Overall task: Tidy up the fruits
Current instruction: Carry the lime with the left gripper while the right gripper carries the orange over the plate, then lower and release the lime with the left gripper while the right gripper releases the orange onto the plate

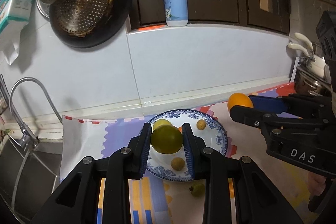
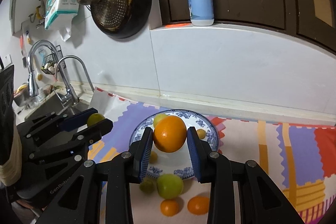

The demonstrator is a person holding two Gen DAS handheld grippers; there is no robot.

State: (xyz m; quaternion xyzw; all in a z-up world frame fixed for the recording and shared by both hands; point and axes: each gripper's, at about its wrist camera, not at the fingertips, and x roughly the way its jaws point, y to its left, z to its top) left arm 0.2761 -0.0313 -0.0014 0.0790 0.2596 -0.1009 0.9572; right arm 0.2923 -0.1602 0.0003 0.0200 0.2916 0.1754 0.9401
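**Two fruits carried over the plate**

Left to right: left gripper (image 1: pixel 167 140) pinching a green fruit (image 1: pixel 166 139) above the blue-patterned plate (image 1: pixel 219 132); right gripper (image 2: pixel 169 135) clamped on an orange (image 2: pixel 169 133), likewise aloft. Transport step, judged. Next: lowering onto bare plate, clear of small fruits (image 1: pixel 177 163); loose fruit (image 2: pixel 169 185) remaining on mat.

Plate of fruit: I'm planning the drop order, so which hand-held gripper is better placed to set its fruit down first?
Probably the left hand-held gripper: its green fruit hangs over the plate. In that view the right one's orange sits beside it.
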